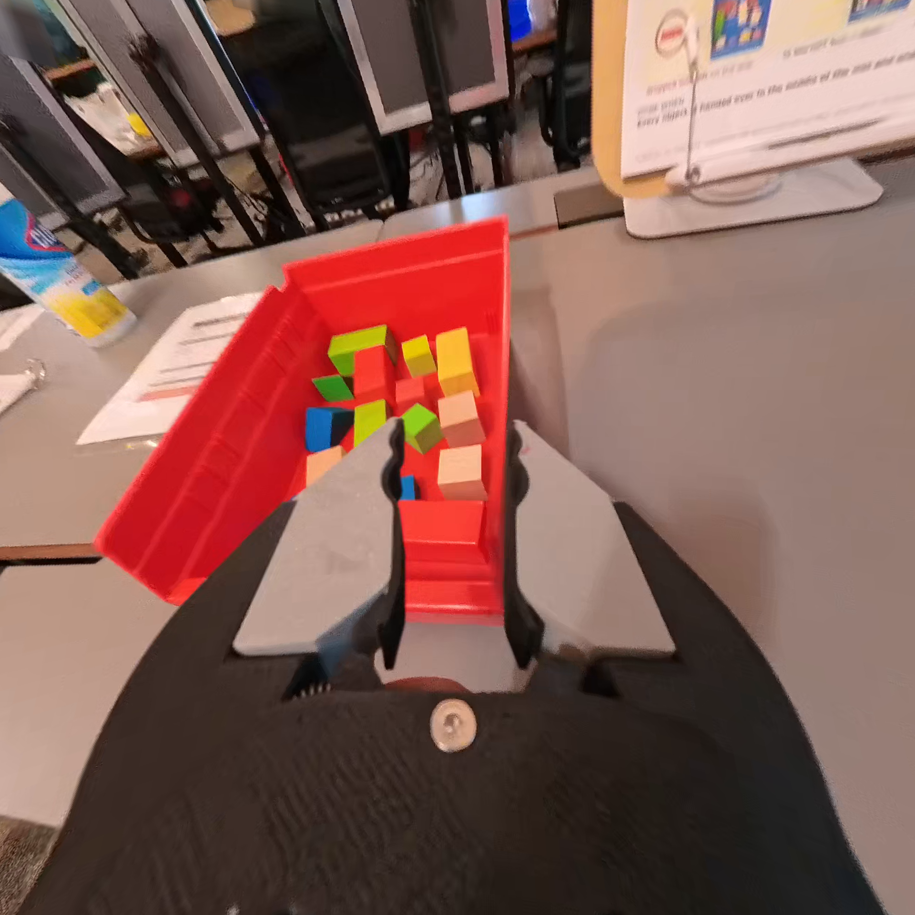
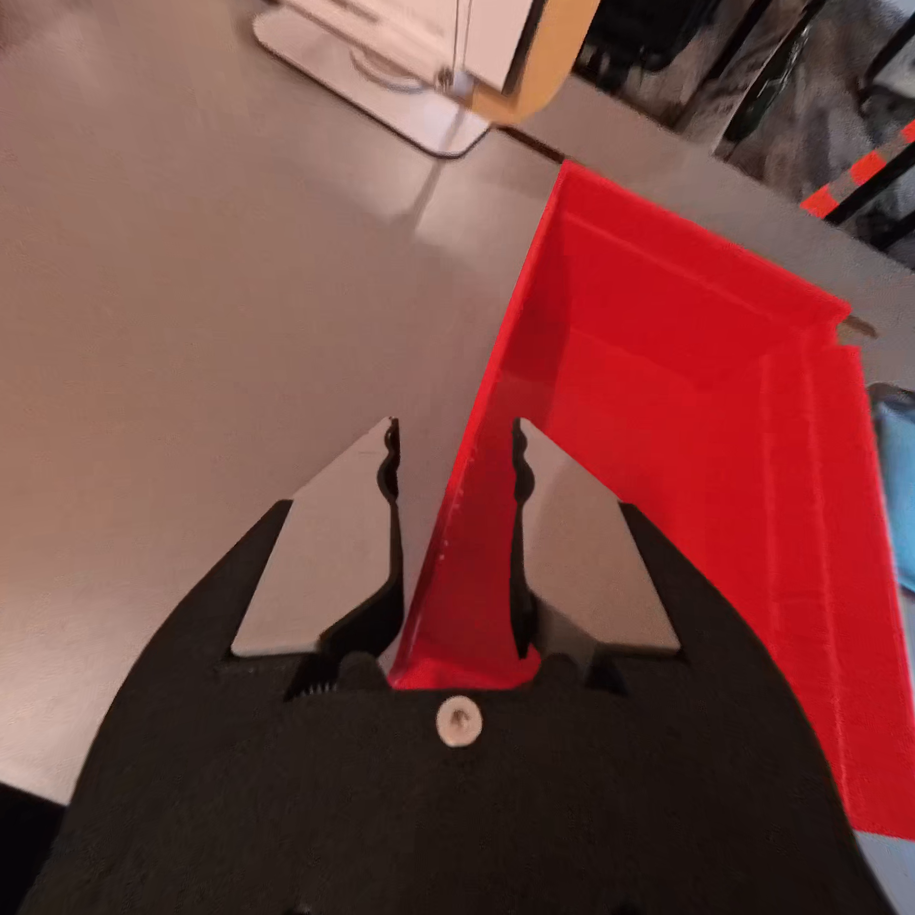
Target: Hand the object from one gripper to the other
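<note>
Both grippers, left (image 1: 453, 431) and right (image 2: 453, 431), are spread empty over the bin (image 1: 237, 445); nearest blocks (image 1: 460, 470) are partly hidden.

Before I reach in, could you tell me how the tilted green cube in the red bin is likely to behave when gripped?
The green cube looks like painted wood, so probably stiff and light. It sits skewed on an edge or corner, so a nudge would likely tip it flat. Its flat faces should grip well, though the paint may be somewhat slick, and the blocks crowding the bin could shift.
</note>
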Motion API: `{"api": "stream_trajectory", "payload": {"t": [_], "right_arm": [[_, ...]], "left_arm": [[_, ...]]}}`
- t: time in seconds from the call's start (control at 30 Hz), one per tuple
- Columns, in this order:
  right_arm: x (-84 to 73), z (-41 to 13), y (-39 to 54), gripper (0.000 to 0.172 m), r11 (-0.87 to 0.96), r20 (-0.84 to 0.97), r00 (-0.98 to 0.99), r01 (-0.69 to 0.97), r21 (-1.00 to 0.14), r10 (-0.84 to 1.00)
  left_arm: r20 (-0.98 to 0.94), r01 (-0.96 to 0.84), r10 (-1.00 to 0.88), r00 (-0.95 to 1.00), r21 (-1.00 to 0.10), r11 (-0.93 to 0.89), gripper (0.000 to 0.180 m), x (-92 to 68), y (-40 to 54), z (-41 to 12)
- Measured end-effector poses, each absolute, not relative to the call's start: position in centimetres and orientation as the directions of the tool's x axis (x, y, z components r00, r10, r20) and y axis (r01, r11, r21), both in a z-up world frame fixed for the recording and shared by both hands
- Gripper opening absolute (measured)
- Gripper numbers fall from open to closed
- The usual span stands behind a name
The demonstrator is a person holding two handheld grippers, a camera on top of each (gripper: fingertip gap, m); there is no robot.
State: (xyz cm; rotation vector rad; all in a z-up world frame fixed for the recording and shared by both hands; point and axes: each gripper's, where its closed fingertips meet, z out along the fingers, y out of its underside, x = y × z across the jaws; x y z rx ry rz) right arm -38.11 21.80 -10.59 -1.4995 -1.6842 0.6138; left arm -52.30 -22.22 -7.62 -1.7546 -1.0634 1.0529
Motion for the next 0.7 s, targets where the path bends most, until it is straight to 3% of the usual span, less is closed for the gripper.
{"api": "stream_trajectory", "payload": {"t": [0.1, 0.17, 0.27, 0.4, 0.7], "right_arm": [[-37.6, -5.5, 19.4, 0.064, 0.187, 0.203, -0.011, 0.442, -0.877, 0.979], [-37.8, -3.4, 16.3, 0.076, 0.217, 0.206, -0.069, 0.356, -0.909, 0.976], [-39.0, -2.8, 13.1, 0.082, 0.318, 0.304, -0.094, 0.306, -0.897, 0.948], [-40.9, -4.3, 9.4, 0.077, 0.28, 0.229, -0.196, 0.29, -0.915, 0.953], [-42.1, -7.1, 9.1, 0.075, 0.277, 0.213, -0.209, 0.362, -0.89, 0.954]], "left_arm": [[-0.224, 0.229, 0.924, 0.309, -0.926, -0.301, 0.052, -52.0, -21.2, -6.1], [-0.234, 0.221, 0.924, 0.302, -0.926, -0.306, 0.052, -52.5, -20.4, -5.8], [-0.24, 0.241, 0.918, 0.314, -0.915, -0.322, 0.055, -53.2, -19.0, -6.4], [-0.248, 0.239, 0.91, 0.332, -0.911, -0.335, 0.055, -53.1, -18.1, -6.9], [-0.222, 0.253, 0.917, 0.332, -0.915, -0.313, 0.054, -53.2, -19.2, -7.2]]}}
